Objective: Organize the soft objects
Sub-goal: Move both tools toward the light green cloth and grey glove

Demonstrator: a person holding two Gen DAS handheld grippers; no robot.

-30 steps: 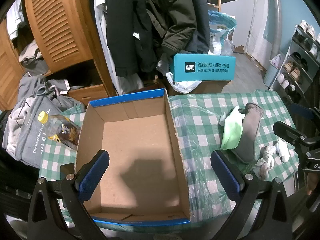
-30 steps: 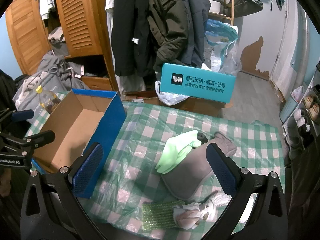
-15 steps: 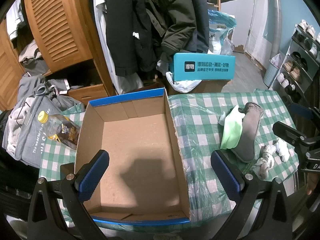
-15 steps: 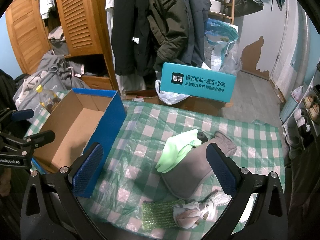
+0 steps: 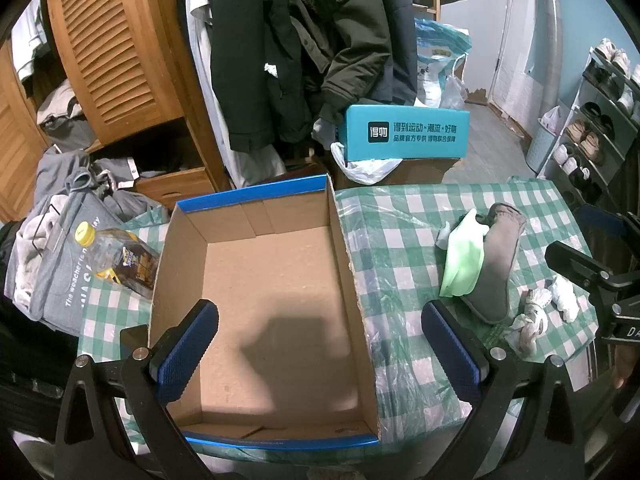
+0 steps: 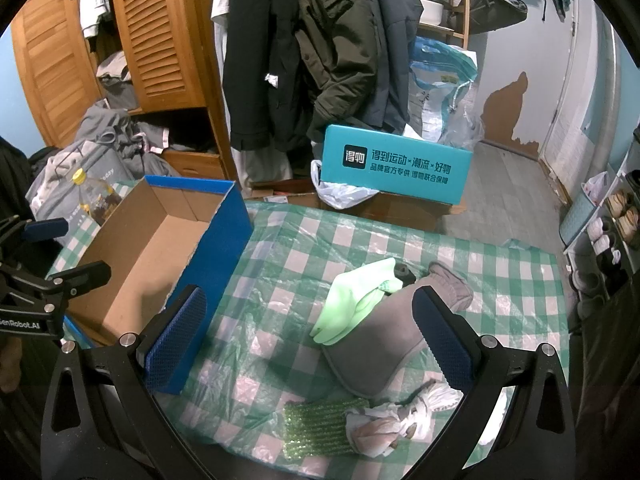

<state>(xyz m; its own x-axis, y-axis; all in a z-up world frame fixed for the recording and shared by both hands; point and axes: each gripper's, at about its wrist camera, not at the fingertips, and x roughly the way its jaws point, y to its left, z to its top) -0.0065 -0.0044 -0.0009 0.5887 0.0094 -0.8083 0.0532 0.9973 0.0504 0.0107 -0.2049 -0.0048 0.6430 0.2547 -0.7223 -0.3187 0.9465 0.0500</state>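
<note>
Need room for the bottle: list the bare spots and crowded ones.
Bare: the box floor, and the cloth between the box and the glove. Crowded: the near right corner, where glove, slipper, scrubber and rag cluster.

Each black claw [image 5: 319, 352] [image 6: 307, 338] has blue ribbed pads and silver screws.

A lived-in home entryway or bedroom: coats [image 6: 320, 60] hang by a louvred wardrobe [image 6: 160, 36], a shoe rack [image 5: 596, 120] lines the wall, and clothes [image 6: 100, 136] are heaped about.
</note>
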